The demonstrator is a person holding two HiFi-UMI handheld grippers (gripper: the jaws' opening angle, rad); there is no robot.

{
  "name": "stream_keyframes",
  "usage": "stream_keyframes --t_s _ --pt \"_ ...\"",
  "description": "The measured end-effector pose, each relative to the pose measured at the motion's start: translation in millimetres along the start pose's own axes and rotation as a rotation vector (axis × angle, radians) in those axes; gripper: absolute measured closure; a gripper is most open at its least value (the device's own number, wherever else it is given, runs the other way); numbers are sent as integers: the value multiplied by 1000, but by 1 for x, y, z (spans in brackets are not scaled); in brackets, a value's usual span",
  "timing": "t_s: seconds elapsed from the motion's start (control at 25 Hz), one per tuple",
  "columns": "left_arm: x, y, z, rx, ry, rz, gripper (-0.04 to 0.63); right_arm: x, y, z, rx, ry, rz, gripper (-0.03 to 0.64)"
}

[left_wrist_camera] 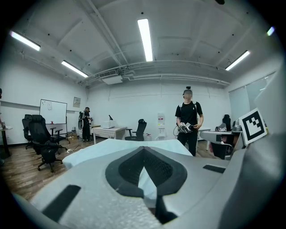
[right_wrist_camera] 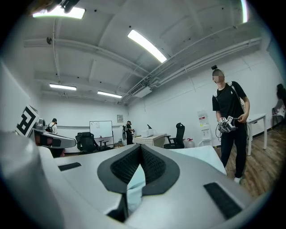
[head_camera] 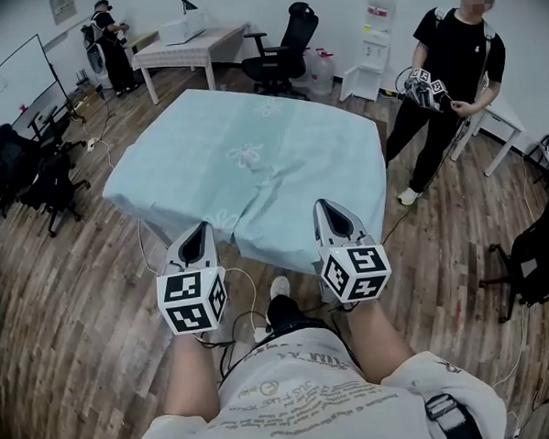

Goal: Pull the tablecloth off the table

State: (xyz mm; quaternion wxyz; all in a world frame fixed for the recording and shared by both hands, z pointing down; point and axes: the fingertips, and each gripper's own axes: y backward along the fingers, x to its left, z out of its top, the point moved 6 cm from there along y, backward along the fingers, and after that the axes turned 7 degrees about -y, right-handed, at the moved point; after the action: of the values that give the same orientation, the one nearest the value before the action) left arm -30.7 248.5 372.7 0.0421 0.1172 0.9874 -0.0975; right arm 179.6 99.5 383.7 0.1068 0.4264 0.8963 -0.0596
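The left tongs (head_camera: 200, 229) and the right tongs (head_camera: 333, 206) are each clamped tight on the near edge of the pale blue tablecloth (head_camera: 253, 160). It drapes over the counter standing on a wood floor (head_camera: 77, 298). Two people stand by: one person (head_camera: 451, 76) at right, another (head_camera: 109, 44) beside a second counter (head_camera: 192, 42).

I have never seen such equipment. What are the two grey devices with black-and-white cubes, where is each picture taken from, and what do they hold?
No robot here: a person holds a gripper in each hand. The head view looks down from the person's head; each gripper view looks along one gripper's jaws. A light blue tablecloth covers the table. The left gripper and the right gripper both have jaws shut on its near edge. The cloth shows between the jaws in both gripper views.
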Motion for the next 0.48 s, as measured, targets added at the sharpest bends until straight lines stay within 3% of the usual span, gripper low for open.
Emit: stream_keyframes --t_s 0.48 --pt "63 -162 29 38 5 -9 584 -55 -167 22 36 -18 -26 604"
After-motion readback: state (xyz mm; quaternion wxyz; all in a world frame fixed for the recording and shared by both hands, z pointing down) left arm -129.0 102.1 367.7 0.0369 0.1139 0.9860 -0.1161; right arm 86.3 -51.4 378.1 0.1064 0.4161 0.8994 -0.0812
